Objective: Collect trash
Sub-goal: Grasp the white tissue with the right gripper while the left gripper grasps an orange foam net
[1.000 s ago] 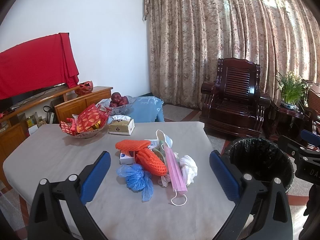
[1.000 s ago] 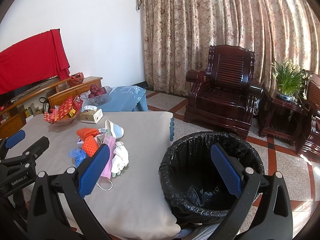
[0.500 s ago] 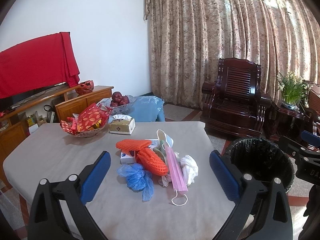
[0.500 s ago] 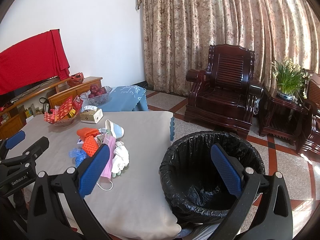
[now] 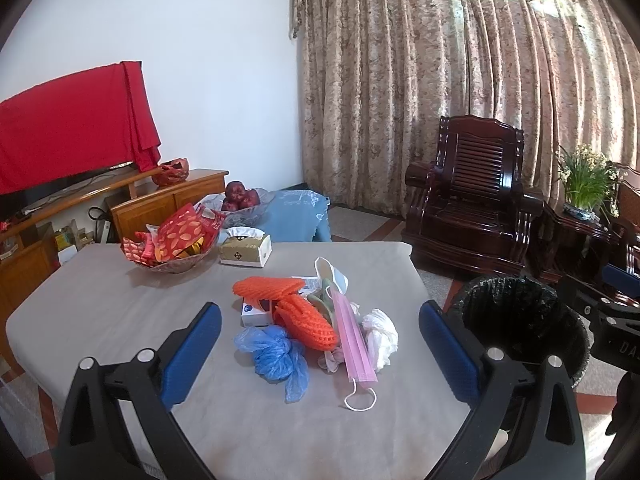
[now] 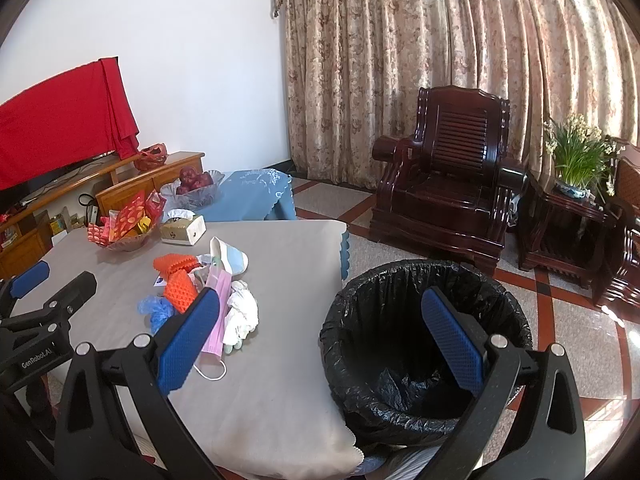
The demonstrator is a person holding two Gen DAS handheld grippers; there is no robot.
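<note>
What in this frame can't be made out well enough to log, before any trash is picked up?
- Small white box: left wrist view, mostly covered by the orange foam nets; label too small to read.
- Bin contents: right wrist view, black liner is dark and the right hand-held gripper crosses it.
- Items under the pink mask: overlapped in both views.
- Tissue box print: too small.

**Worktop and its load**

The grey-covered worktop carries a tissue box toward its far side. Just left of the box stands a bowl of red packets. Nearer than the box lies a trash heap: orange foam nets, blue bag, pink mask, white wad, small carton.
</note>
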